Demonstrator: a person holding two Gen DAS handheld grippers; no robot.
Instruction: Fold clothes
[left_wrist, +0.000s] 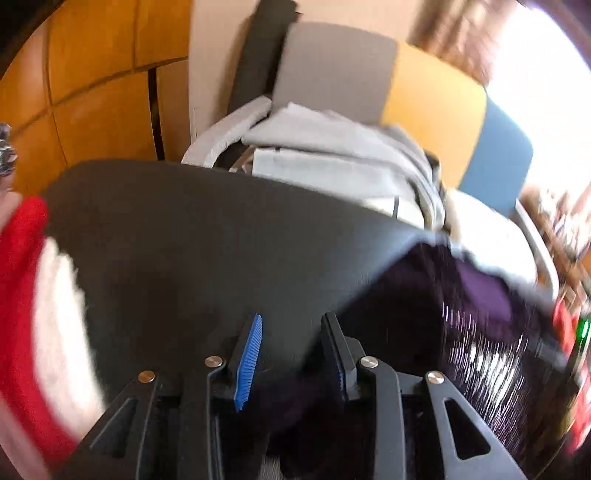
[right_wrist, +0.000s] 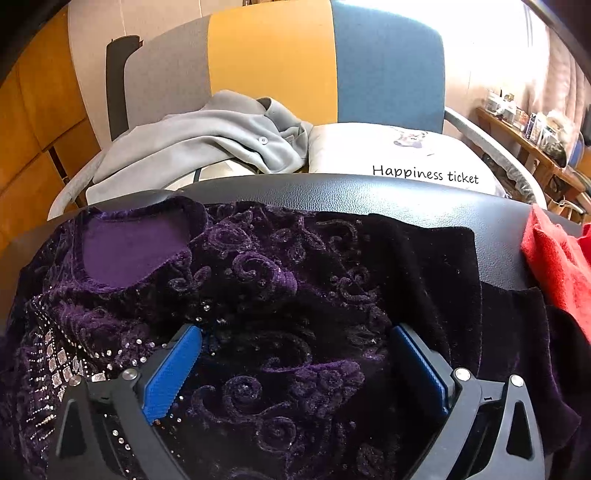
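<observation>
A black padded surface (right_wrist: 369, 192) fills the foreground, and behind it a chair (right_wrist: 388, 66) with grey, yellow and blue back panels is seen, on which a grey garment (right_wrist: 207, 140) and a white printed cushion (right_wrist: 406, 158) are piled. Across the black surface a purple velvet garment (right_wrist: 266, 280) is spread, its neckline (right_wrist: 129, 247) turned toward the far left and a beaded panel at the near left; a dark fold lies over its right part, though it cannot be settled whether this is a sleeve already turned in or merely loose cloth. A red garment (right_wrist: 554, 254) is bunched at the right edge, not laid flat. The folding is judged unfinished: no neat stack is visible.

The right gripper (right_wrist: 295, 373) is held wide open just above the velvet, with nothing between its jaws. The left gripper (left_wrist: 291, 354) is narrowed, and dark cloth appears to run between its jaws; blur leaves the pinch uncertain.
</observation>
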